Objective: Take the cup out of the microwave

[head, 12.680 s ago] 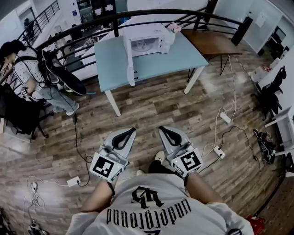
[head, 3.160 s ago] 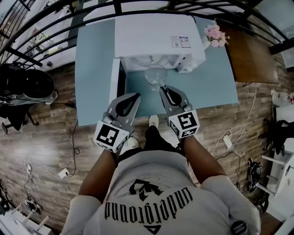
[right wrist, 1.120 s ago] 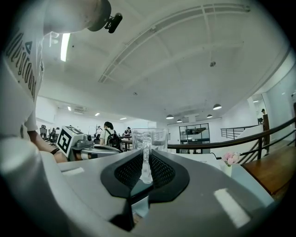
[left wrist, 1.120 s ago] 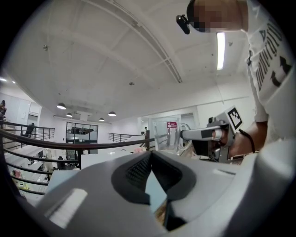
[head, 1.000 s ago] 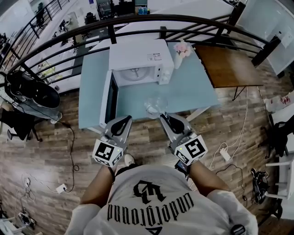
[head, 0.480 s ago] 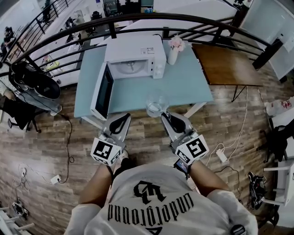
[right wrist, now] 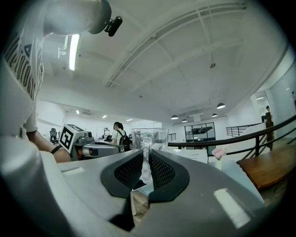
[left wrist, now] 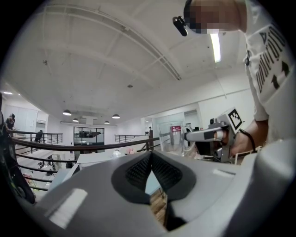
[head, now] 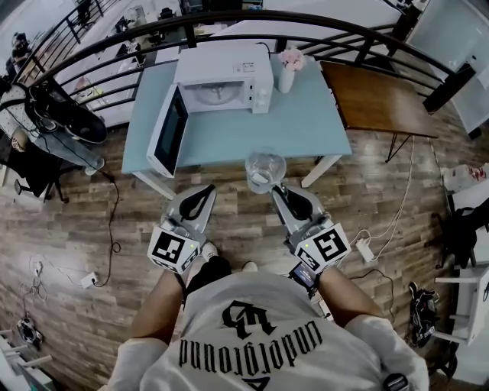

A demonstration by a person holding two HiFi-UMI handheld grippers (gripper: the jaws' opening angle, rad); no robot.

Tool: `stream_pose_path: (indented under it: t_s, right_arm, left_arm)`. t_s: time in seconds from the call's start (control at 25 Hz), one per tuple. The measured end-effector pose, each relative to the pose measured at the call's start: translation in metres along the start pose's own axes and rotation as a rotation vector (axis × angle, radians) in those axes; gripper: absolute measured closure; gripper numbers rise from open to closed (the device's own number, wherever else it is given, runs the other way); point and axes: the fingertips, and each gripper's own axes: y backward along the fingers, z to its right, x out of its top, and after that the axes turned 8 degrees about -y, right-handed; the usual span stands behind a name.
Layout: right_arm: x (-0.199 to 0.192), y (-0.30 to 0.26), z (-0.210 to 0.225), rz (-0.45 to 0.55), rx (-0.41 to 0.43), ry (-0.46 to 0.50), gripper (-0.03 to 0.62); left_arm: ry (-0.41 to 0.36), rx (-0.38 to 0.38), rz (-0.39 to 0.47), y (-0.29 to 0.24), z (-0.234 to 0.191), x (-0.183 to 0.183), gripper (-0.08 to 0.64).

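A clear glass cup (head: 265,169) hangs in the air in front of the blue table (head: 306,130), with my right gripper (head: 276,188) shut on its side. In the right gripper view the cup (right wrist: 150,136) stands upright, its wall pinched between the dark pads (right wrist: 159,169). The white microwave (head: 221,76) sits at the table's back, its door (head: 170,130) swung open to the left and its cavity without the cup. My left gripper (head: 205,189) is shut and holds nothing; its jaws meet (left wrist: 151,155) in the left gripper view, level with the right one.
A vase of pink flowers (head: 289,65) stands right of the microwave. A brown table (head: 374,95) adjoins at the right, with a black railing (head: 229,19) behind. Cables and a power strip (head: 364,250) lie on the wood floor; a chair with bags (head: 65,114) stands at the left.
Both grippers and the cup have drawn back from the table. The cup was over the tabletop's front part and now hangs at its front edge, over the floor.
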Motion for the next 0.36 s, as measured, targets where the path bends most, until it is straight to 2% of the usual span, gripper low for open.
stream_pose_path:
  t_s: [0.36]
  right_arm:
    - [-0.001, 0.021, -0.007, 0.008, -0.008, -0.004, 0.561]
  left_arm:
    - [0.006, 0.002, 0.008, 0.013, 0.018, 0.005, 0.511]
